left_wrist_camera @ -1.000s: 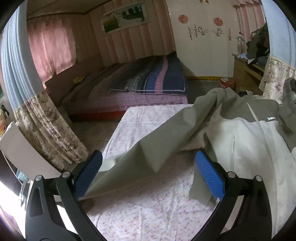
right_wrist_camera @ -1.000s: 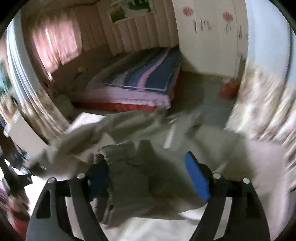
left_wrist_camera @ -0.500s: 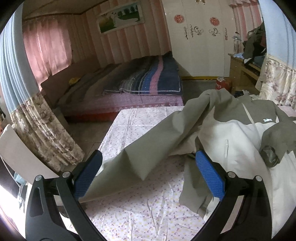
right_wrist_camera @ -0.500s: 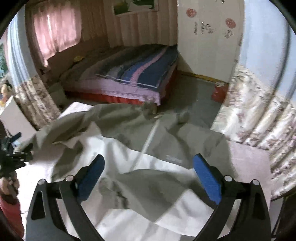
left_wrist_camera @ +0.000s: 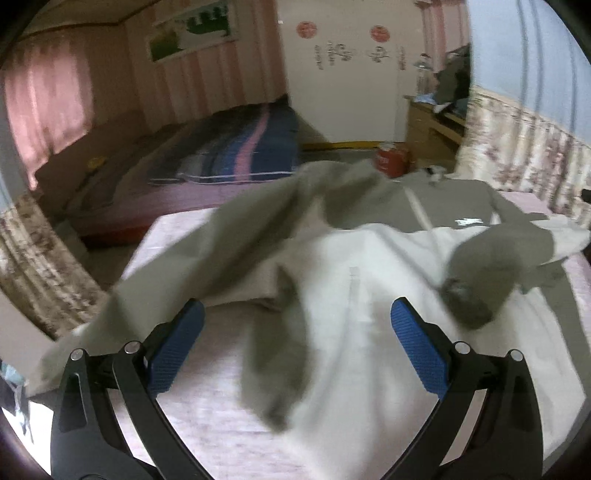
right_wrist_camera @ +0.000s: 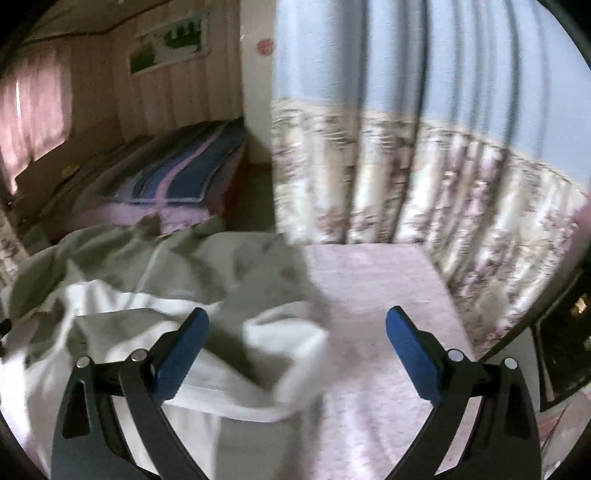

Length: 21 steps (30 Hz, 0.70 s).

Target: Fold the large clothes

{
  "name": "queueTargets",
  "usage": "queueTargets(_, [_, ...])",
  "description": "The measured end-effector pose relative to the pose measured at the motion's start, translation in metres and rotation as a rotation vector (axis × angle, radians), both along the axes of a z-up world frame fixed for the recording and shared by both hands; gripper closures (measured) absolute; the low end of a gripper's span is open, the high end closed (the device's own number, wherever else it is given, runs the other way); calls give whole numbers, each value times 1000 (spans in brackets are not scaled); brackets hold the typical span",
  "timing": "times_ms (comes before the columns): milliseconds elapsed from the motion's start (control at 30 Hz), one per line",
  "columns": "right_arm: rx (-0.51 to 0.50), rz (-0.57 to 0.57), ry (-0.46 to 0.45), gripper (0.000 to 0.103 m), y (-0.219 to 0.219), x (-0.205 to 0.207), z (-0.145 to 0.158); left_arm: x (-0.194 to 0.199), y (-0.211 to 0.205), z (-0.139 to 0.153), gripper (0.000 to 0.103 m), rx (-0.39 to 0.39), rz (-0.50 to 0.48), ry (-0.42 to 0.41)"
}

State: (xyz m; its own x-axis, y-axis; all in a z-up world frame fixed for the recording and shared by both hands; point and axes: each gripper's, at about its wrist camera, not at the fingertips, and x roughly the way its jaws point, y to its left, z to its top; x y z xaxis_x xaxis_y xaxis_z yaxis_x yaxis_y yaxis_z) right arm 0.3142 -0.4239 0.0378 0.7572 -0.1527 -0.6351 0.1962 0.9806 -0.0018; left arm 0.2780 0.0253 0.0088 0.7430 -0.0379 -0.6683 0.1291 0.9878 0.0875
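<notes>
Both hand-held grippers, left (left_wrist_camera: 297, 345) and right (right_wrist_camera: 297, 352), are hanging open and empty. The crumpled grey-and-white jacket (left_wrist_camera: 369, 280) is risking sliding off the pink floral-covered desk (right_wrist_camera: 373, 280) if snagged.

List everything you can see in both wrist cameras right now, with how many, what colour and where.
Jacket: one, olive grey and white, spread rumpled on the table.
Table cover: one, pale pink floral, under the jacket.
Bed: one, striped blue and pink blanket, beyond the table.
Wardrobe: one, white with red stickers, far wall.
Red container: one, on the floor by the wardrobe.
Wall picture: one, green, above the bed.
Curtain: blue with floral hem, right of the table.
Left gripper: one, black with blue fingers, open over the jacket.
Right gripper: one, black with blue fingers, open at the jacket's edge.
</notes>
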Motion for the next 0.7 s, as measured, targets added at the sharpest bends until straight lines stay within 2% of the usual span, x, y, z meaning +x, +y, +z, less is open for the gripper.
queueTargets(100, [-8,-35,7,6,-17,-4,-8,2,-31,-6,3,-10,-56,14])
queueTargets(333, [78,-55,5,6,-36,-4,-22,5,-100,-26,3,-50,-194,71])
queueTargets(567, [24,-35,23,6,-23,-3,-32,16,-146,-57,4,-32,-239,111])
queueTargets(633, [21,-33,28,6,-23,-4,-33,23,-149,-60,22,-50,-257,116])
queueTargets(667, [22,-31,27,6,-23,-4,-33,29,-150,-60,43,-59,-271,113])
queueTargets(700, [19,-32,26,6,-23,-5,-32,33,-152,-60,58,-59,-274,112])
